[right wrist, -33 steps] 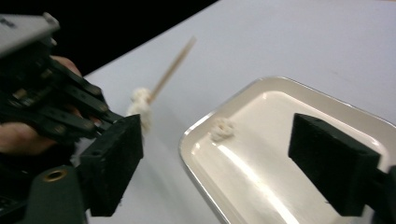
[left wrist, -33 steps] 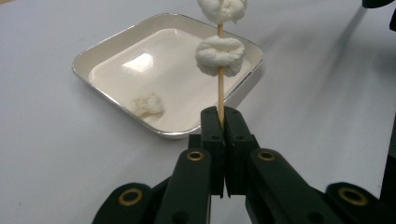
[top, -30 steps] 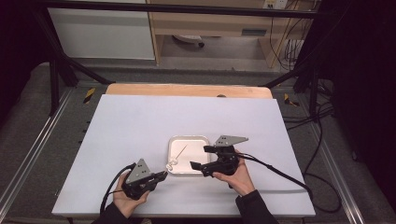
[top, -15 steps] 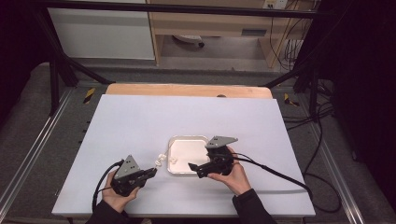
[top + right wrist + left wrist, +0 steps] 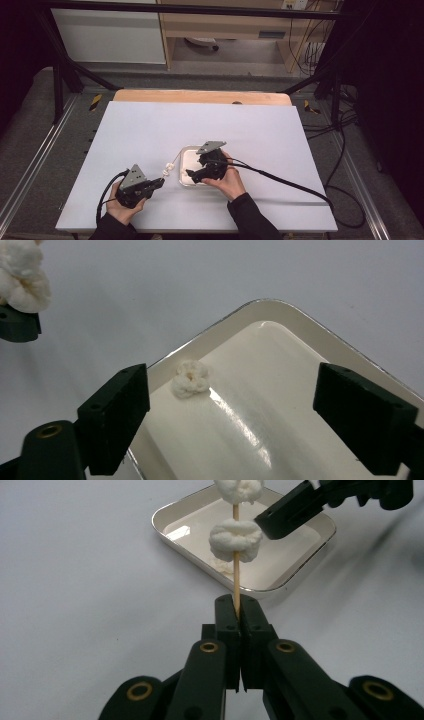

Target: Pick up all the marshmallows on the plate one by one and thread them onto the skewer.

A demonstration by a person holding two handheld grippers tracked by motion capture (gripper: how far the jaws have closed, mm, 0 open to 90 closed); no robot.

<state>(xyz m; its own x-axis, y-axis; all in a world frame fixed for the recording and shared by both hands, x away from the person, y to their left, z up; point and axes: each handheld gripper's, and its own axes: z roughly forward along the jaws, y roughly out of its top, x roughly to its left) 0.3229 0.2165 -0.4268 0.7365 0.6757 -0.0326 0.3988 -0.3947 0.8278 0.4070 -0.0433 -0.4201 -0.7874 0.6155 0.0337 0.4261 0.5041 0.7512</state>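
Left tongs [image 5: 239, 611] are clamped on the bottom end of a wooden skewer [image 5: 235, 577], holding it raised over the tabletop [image 5: 150, 130] with its tip toward the tray [image 5: 172, 527]. That keeps the stick steady and its free end reachable. Two marshmallows [image 5: 235, 539] are threaded on it, one above the other. Right tongs [image 5: 230, 405] stand apart over the tray, jaws having just closed a little, nothing between the pads. One loose marshmallow [image 5: 191, 378] lies in the tray near its rim, between and just beyond the jaws. Judgement: the right tongs are lined up to pick this piece next; the spread jaws leave room to straddle it without crushing.
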